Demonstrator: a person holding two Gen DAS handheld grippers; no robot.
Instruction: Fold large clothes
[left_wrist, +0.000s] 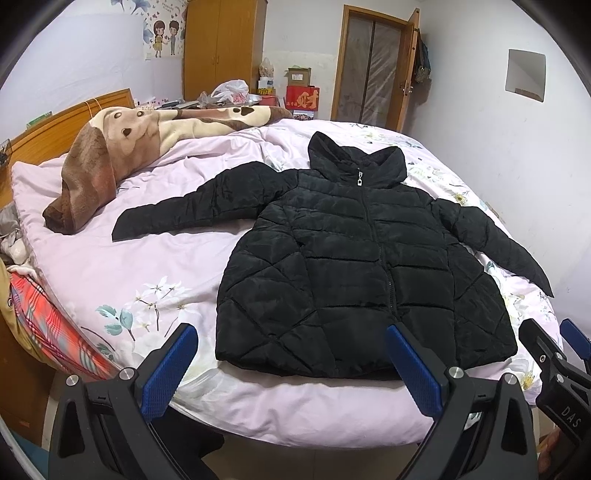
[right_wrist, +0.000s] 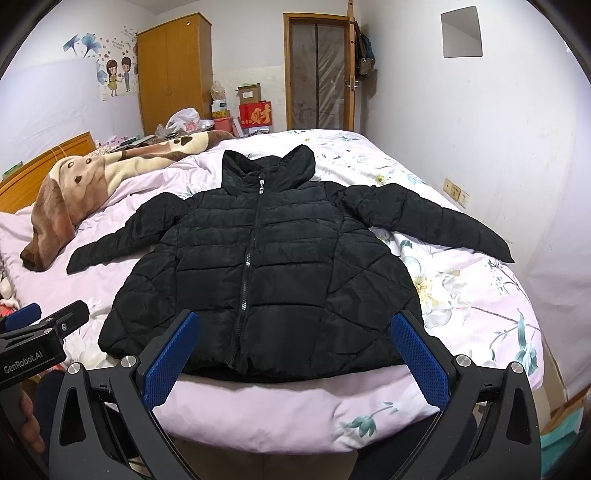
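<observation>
A black quilted hooded jacket (left_wrist: 354, 258) (right_wrist: 266, 266) lies flat and zipped on the pink floral bed cover (left_wrist: 147, 273) (right_wrist: 461, 302), both sleeves spread out, hood toward the far side. My left gripper (left_wrist: 291, 332) hovers open before the jacket's hem, nothing between its blue pads. In the right wrist view, my right gripper (right_wrist: 297, 319) is likewise open and empty, just short of the hem. Each gripper shows at the edge of the other's view: the right gripper (left_wrist: 554, 328) and the left gripper (right_wrist: 51, 310).
A brown dog-print blanket (left_wrist: 122, 147) (right_wrist: 92, 173) is bunched at the far left by the wooden headboard (left_wrist: 62, 125). A wardrobe (right_wrist: 173, 74), boxes and a door (right_wrist: 317, 74) stand behind the bed. The white wall (right_wrist: 480, 129) runs close along the right side.
</observation>
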